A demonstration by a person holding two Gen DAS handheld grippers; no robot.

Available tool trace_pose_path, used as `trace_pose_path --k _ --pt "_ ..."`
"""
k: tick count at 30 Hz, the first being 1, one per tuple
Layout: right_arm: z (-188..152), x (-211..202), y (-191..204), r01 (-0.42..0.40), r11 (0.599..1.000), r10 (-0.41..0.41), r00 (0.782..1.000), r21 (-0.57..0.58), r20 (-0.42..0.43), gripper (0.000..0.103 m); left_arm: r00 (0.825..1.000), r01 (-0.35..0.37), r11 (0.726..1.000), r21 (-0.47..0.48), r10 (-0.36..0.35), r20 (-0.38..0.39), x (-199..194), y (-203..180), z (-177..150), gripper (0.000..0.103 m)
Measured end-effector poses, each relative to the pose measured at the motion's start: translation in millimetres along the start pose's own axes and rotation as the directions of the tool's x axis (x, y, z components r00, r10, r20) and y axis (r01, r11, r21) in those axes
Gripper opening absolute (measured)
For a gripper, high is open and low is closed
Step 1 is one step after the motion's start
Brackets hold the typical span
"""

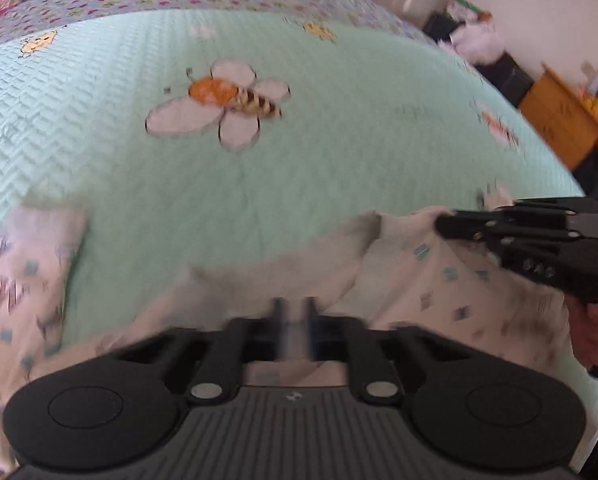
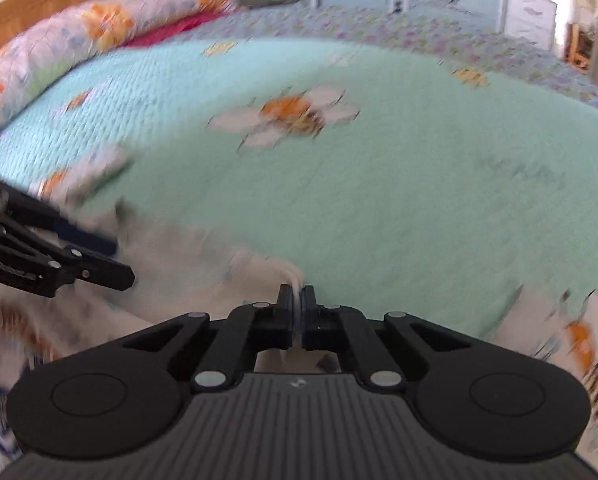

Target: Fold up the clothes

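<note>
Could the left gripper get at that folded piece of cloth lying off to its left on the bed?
Probably not as things stand. The way across the green bedspread to the folded piece looks free, but the left gripper is shut on the white patterned garment, so it would likely have to let go first.

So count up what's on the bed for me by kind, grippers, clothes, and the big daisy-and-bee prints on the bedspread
Grippers: 2, the left gripper and right gripper
White printed garment: 1
Daisy-and-bee prints: 2, one mid-bed, one at the near right edge
Total: 5
</note>
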State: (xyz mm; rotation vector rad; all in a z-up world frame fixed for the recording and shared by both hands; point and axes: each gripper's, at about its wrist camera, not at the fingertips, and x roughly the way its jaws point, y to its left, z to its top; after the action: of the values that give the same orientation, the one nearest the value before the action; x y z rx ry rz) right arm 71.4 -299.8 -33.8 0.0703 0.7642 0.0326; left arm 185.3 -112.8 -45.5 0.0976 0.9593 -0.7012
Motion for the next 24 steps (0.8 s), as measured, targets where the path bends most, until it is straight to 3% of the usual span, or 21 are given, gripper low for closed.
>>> trace_pose_path --k 3,5,6,7,8,10,13,15,18,21,22,24 --pt "50 -28 -26 0.081 0.993 -0.093 0.984 0.080 0.154 0.003 0.985 -0.091 0.994 -0.058 0.099 0.141 -24 5 42 0.006" --pt "68 -45 -44 0.105 0.980 -0.145 0.956 0.167 0.254 0.010 0.967 -0.070 0.988 -0.136 0.101 0.234 -46 14 56 0.041" --pt "68 -50 -51 0.099 0.973 -0.152 0.954 0.207 0.260 0.016 0.962 -0.058 0.985 -0.165 0.099 0.255 -55 17 58 0.077" --pt "66 -54 -56 0.090 0.966 -0.152 0.956 0.244 0.250 0.038 0.964 -0.047 0.982 -0.183 0.092 0.248 -60 17 54 0.084" --pt "56 -56 -57 0.062 0.965 -0.122 0.966 0.256 0.228 0.052 0.967 -0.033 0.982 -0.184 0.078 0.241 -64 15 47 0.084" --pt "26 -60 -50 0.002 0.969 -0.050 0.981 0.247 0.186 0.053 0.981 -0.001 0.990 -0.143 0.028 0.193 -65 3 18 0.084" --pt "-38 -71 -31 0.021 0.980 -0.048 0.990 0.196 0.131 0.053 0.994 0.036 0.993 -0.109 -0.024 0.106 -61 -16 -42 0.083" --pt "-80 -79 -23 0.020 0.979 -0.038 0.996 0.205 0.086 0.053 0.997 0.025 0.994 -0.104 -0.017 0.079 -63 -23 -87 0.083" --pt "-137 -94 -8 0.023 0.969 -0.033 0.999 0.246 0.039 0.053 0.998 0.005 0.984 -0.180 0.006 0.058 -73 -19 -143 0.083" --pt "-169 -109 -1 0.013 0.965 -0.031 0.997 0.261 0.067 0.053 0.998 0.022 0.971 -0.239 -0.007 0.066 -78 -14 -171 0.084" --pt "-173 -111 0 0.014 0.967 -0.033 0.997 0.254 0.070 0.052 0.998 0.026 0.974 -0.226 -0.011 0.067 -79 -19 -173 0.084" --pt "-172 -115 2 0.064 0.972 -0.075 0.997 0.227 0.037 0.030 0.999 0.040 0.981 -0.189 -0.036 0.026 -78 -34 -170 0.083"
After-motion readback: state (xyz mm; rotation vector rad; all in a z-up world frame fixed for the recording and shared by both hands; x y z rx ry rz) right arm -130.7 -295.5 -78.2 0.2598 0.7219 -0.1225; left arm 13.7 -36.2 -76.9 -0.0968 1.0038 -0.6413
